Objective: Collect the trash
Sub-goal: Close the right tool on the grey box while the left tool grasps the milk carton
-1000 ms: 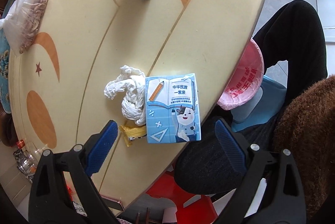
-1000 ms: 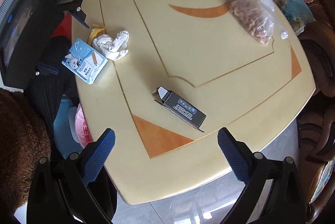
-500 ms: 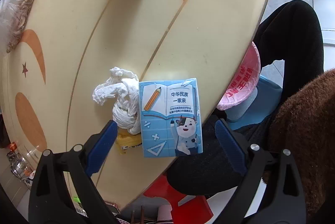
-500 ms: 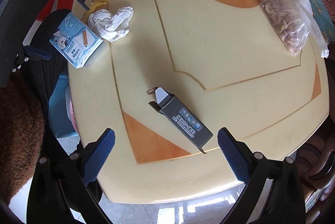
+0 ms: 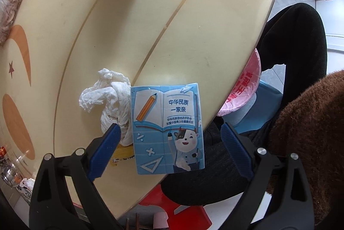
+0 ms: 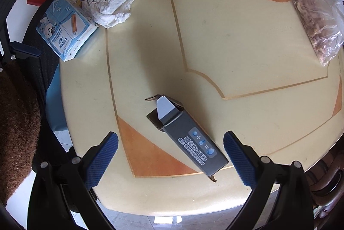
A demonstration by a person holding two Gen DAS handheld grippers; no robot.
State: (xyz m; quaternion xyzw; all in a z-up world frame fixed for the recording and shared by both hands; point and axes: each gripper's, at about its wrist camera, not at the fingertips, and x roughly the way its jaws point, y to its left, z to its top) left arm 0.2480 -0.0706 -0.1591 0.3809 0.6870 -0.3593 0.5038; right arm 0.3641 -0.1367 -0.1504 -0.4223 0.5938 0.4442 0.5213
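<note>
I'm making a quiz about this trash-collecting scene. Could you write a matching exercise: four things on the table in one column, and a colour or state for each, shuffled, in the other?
Things
1. milk carton
2. crumpled tissue
3. dark grey box
4. plastic bag

Descriptions
A. clear, filled with brownish bits, near the table's far edge
B. white, bunched up beside the carton
C. light blue, printed with a pencil and a cartoon cow
D. lying flat with one end flap open

Pairs: 1-C, 2-B, 3-D, 4-A
</note>
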